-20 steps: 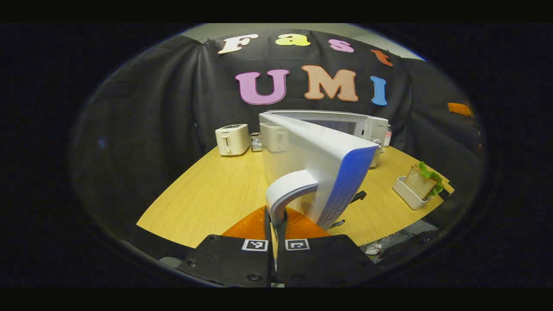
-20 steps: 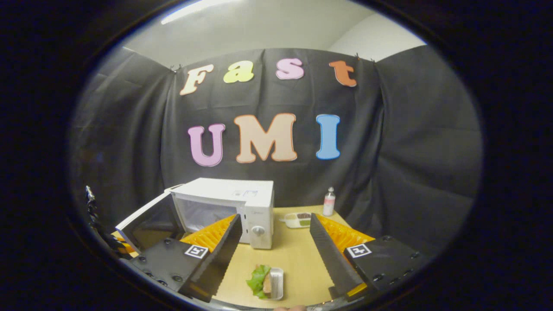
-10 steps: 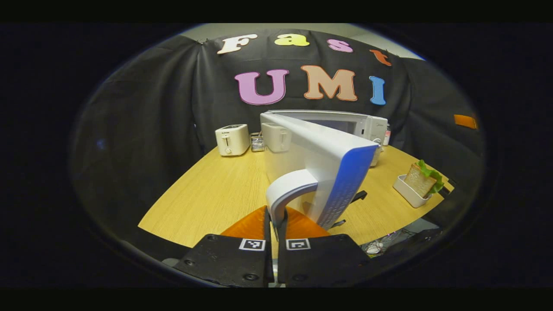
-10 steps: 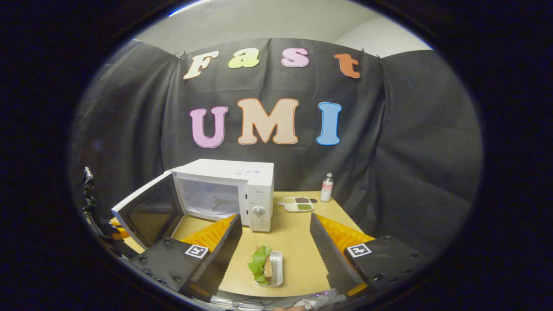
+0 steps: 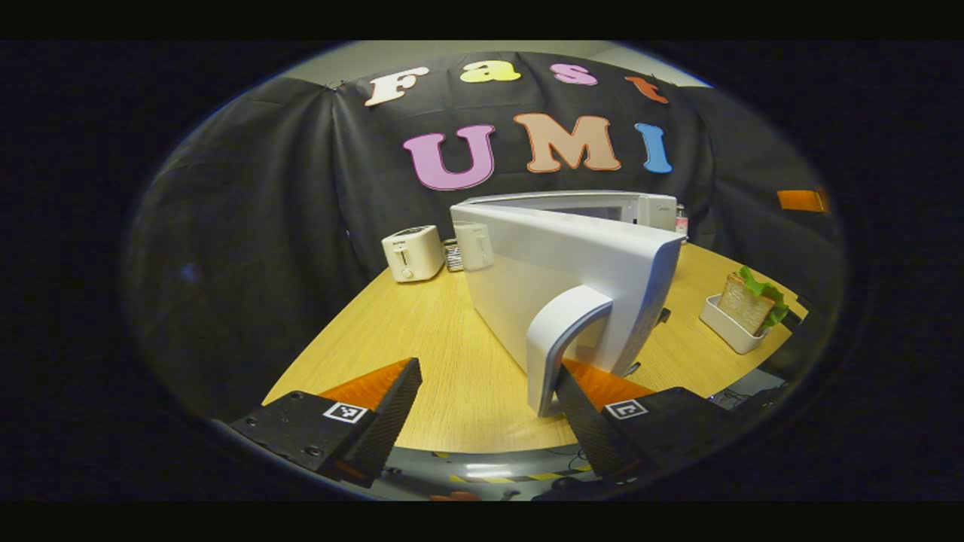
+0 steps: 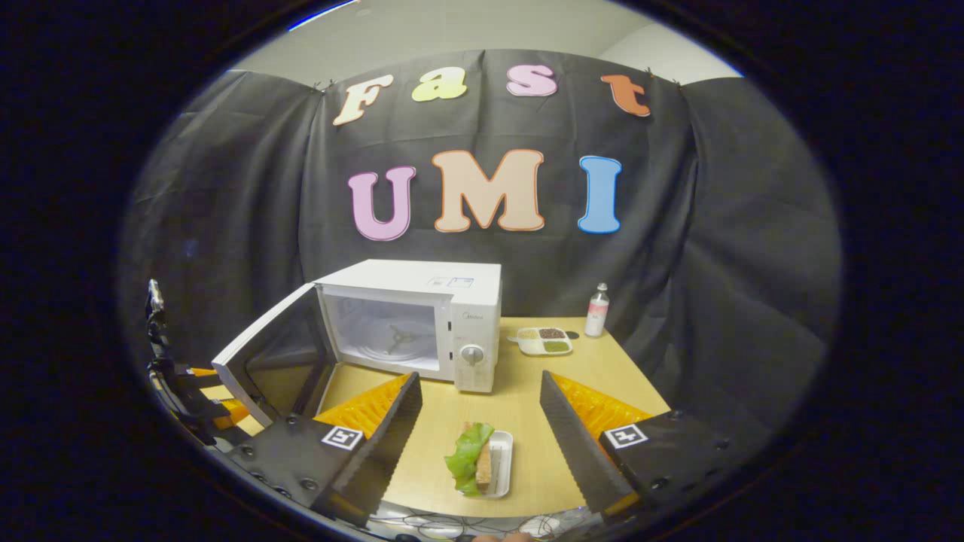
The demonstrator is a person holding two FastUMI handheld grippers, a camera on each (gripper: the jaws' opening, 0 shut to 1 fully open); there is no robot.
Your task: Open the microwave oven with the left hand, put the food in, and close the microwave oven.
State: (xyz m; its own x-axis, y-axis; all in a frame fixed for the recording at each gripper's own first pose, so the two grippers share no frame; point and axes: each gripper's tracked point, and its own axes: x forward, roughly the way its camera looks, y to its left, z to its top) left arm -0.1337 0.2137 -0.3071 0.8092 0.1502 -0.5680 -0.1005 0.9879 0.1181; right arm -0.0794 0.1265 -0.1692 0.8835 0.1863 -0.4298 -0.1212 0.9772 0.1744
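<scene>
The white microwave stands on the wooden table with its door swung wide open and its cavity showing. In the left gripper view the door is edge-on, and its curved handle hangs just inside the right finger. My left gripper is open and grips nothing. It also shows at the door's outer edge. The sandwich with lettuce sits in a small white tray near the front edge, below my open right gripper. The tray also shows to the right.
Two cream toasters and a small rack stand at the back left of the table. A divided dish and a small bottle sit right of the microwave. Cables lie below the table's front edge.
My left gripper was shut on the door handle and has now opened and let it go. The door stands a little wider. The right gripper has tilted downward, still open.
</scene>
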